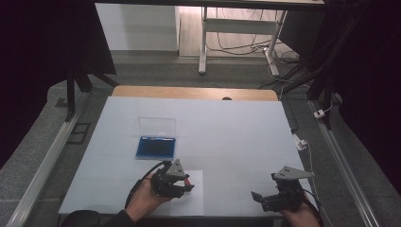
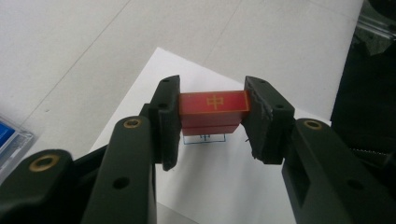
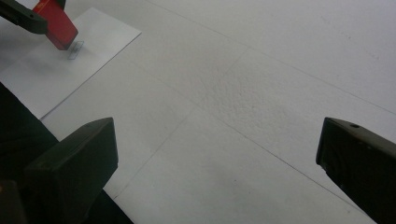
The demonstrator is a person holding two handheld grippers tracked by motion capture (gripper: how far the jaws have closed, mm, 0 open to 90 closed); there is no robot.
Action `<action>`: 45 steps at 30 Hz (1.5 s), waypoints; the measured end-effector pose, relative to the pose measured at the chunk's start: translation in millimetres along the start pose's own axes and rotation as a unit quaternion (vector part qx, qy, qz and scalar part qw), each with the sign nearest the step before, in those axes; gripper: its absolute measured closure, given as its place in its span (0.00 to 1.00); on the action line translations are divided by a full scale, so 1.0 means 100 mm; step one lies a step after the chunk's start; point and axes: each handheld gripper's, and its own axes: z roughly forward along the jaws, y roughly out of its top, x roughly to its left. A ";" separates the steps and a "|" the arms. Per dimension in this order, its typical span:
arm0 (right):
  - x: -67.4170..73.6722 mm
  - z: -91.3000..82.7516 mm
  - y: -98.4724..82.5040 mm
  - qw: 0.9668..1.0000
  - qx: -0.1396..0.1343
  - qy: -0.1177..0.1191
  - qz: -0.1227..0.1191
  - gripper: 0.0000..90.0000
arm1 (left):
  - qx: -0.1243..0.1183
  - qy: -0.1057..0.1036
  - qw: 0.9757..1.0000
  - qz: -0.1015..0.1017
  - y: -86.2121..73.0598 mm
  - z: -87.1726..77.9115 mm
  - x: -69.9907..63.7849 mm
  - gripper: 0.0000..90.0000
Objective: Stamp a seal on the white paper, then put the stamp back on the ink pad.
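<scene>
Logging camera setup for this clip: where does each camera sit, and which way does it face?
High view: above the person's side, looking forward and down on the white table; forearms, left tool and right tool enter from below; a blue case lies beyond.
Left gripper view: rides the left tool, looking along its jaws clamped on a red stamp over a paper sheet.
Right gripper view: rides the right tool, jaws wide apart, facing bare table.
Shared: stamp and sheet appear in both gripper views.
</scene>
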 end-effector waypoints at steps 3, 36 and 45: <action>0.00 0.00 0.00 1.000 0.000 0.000 0.000 0.00 | -0.006 0.000 1.000 -0.004 0.00 -0.03 0.02 0.65; 0.00 0.00 0.00 1.000 -0.003 0.001 0.001 0.00 | -0.056 0.051 0.995 -0.058 -0.10 -0.46 0.43 0.65; 0.00 0.00 0.00 1.000 -0.003 0.002 0.001 0.00 | -0.069 0.068 0.992 -0.082 -0.16 -0.58 0.59 0.65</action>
